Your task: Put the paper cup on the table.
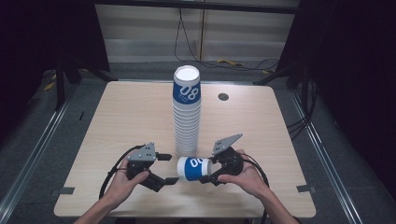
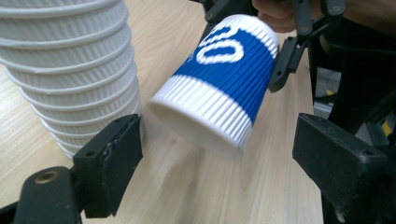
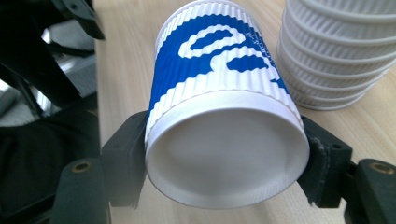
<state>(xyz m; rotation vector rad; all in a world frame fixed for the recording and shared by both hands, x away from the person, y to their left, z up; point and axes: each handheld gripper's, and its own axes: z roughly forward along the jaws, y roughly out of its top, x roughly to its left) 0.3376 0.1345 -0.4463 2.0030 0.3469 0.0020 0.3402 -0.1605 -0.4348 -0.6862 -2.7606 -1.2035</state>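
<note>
Centre frame on the wooden table (image 1: 121, 112) towers a stack of nested ribbed cups (image 1: 187, 112), and just below it the right gripper (image 1: 208, 176) clamps a single blue-and-white cup (image 1: 193, 169) sideways by its base, the left gripper (image 1: 168, 168) spread wide around its rim end, untouched.

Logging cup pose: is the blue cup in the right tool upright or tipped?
Tipped on its side. The blue cup lies roughly horizontal in the right tool, base toward it, beside the upright cup stack.
</note>
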